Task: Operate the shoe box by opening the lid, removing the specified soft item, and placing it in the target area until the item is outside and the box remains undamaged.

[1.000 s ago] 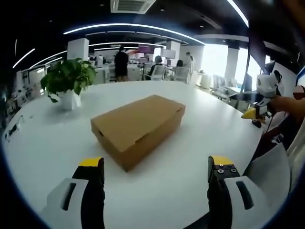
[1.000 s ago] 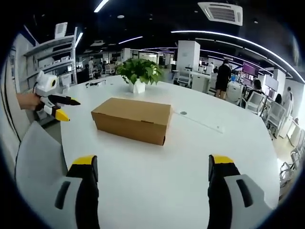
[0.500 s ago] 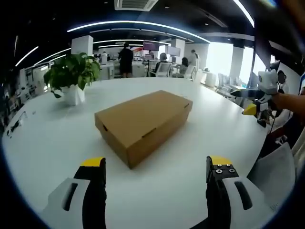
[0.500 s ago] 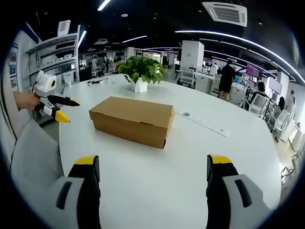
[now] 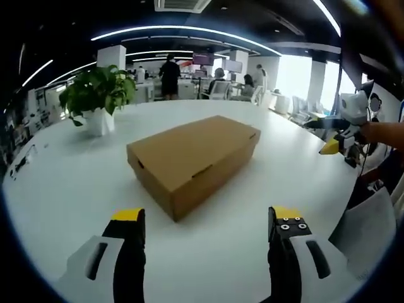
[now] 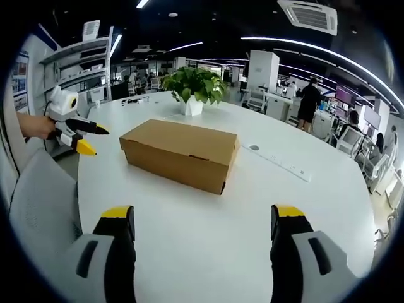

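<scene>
My left gripper (image 5: pixel 205 218) and right gripper (image 6: pixel 201 214) hover with jaws spread wide, holding nothing. Beyond them lies the closed brown cardboard shoe box (image 5: pixel 192 160) on the round white table (image 5: pixel 69 189) — contents hidden; a potted green plant (image 5: pixel 96 98) stands behind.

You stand in an open-plan office: desks (image 5: pixel 189 91) and chairs (image 5: pixel 218 93) at twelve o'clock, shelving (image 6: pixel 76 69) at ten, strip lights (image 5: pixel 183 31) overhead.
</scene>
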{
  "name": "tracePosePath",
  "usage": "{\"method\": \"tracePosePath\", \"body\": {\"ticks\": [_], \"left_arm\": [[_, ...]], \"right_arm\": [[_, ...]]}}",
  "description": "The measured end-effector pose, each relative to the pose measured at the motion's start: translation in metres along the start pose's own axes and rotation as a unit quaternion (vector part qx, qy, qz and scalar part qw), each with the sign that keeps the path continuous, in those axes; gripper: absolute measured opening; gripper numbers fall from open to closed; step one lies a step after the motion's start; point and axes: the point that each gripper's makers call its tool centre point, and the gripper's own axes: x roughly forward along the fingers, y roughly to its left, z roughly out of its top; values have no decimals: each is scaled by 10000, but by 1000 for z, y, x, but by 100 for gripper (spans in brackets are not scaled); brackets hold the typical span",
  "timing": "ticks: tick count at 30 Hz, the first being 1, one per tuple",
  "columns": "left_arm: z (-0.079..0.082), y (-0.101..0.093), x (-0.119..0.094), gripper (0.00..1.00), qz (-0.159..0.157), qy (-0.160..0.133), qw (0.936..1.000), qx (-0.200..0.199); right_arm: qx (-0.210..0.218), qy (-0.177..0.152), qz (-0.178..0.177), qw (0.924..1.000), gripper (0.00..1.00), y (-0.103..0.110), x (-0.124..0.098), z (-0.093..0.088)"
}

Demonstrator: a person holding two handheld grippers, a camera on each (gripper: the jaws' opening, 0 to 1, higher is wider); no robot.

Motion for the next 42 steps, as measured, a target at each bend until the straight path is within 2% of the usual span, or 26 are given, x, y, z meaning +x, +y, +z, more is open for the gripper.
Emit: {"method": "tracePosePath", "body": {"ticks": [17,32,42], "left_arm": [[-4,8,14,67,85,50,9999,105],[1,17,25,56,247,3,9992,327],[3,24,35,48,387,34,9990,234]], "right_arm": [[-106,20,86,9999,76,-6,25,1],[-120,-52,189,9997,68,-10,53,8],[-248,-14,322,9992,62,-11,72,9]]}}
